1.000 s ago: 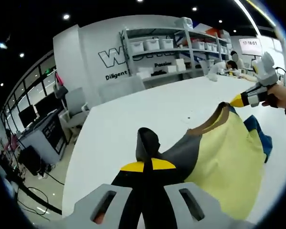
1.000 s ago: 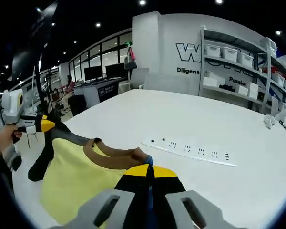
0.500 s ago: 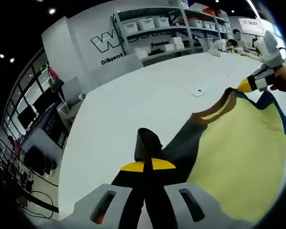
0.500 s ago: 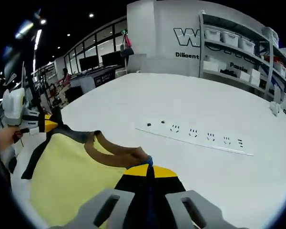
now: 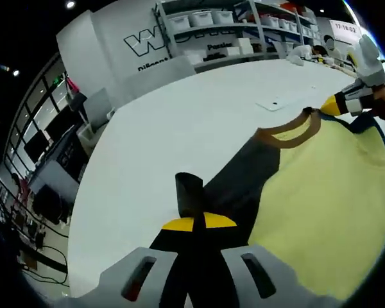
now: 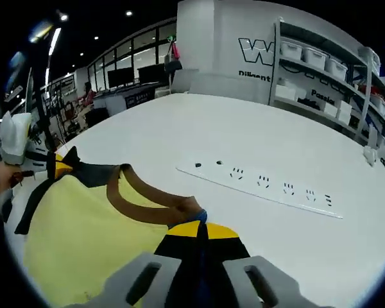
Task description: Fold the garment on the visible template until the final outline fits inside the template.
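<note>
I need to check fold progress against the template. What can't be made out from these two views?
- Template: no outline to be made out on the white table in either view.
- Yellow garment: its lower part is cut off by the edge of the left gripper view.
- Left gripper and right gripper: the cloth covers the gripped spots.
- Wall lettering in the right gripper view: too small and cut off by the shelving.

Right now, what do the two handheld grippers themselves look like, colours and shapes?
Left gripper: light grey body with two slotted openings, black jaws capped by a yellow band at their tips. Right gripper: the same grey slotted body, black jaws, yellow tips. Seen from the other side, each carries a white boxy housing behind a yellow nose.
</note>
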{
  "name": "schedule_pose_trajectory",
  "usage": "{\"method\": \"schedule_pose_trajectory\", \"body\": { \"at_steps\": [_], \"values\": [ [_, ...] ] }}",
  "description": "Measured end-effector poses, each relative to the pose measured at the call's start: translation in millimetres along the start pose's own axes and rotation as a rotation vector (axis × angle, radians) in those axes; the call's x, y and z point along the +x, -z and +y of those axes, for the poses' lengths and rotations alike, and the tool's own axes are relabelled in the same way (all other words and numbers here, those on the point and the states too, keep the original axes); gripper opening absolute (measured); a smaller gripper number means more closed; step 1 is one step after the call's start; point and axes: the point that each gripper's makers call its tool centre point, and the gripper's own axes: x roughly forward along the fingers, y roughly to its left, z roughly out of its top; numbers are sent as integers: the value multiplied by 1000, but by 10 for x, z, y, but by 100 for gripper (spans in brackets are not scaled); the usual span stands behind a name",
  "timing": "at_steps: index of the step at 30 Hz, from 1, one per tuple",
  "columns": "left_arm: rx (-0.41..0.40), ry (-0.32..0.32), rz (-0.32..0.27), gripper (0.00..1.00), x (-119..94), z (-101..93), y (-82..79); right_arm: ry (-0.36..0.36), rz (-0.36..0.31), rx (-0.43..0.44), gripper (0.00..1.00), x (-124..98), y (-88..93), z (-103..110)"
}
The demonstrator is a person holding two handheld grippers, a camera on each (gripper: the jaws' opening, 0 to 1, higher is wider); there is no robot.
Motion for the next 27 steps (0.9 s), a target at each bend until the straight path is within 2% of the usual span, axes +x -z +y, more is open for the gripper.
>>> {"method": "schedule_pose_trajectory", "body": {
  "at_steps": [4, 6, 8, 9, 12, 16, 18, 20, 23, 27],
  "values": [
    [-33, -14, 10, 2, -37, 57, 24, 9, -24, 12, 0, -63, -70, -30],
    [-79, -20, 3, 6, -82, 87, 26, -4, -100, 82, 0, -175, -229, -41],
    [-90, -6, -22, 16, -142, 66, 5, -27, -113, 97, 11, -261, -261, -17],
    [-92, 1, -24, 20, -167, 52, 8, -33, -106, 124, 20, -321, -240, -3],
    [-160, 32, -38, 31, -267, -8, 10, -33, -122, 117, 31, -440, -213, 28],
    [-160, 54, -69, 36, -432, -74, -2, -87, -113, 112, 47, -609, -112, 209],
    [-126, 61, -95, 38, -510, -94, -13, -125, -108, 94, 49, -680, -64, 307],
    [-139, 70, -98, 44, -605, -102, 1, -180, -99, 115, 52, -791, 24, 461],
    [-139, 97, -136, 52, -765, -161, -44, -214, -108, 113, 54, -897, 89, 566],
    [-106, 132, -182, 60, -985, -282, -95, -258, -84, 58, 56, -1063, 248, 788]
  ]
}}
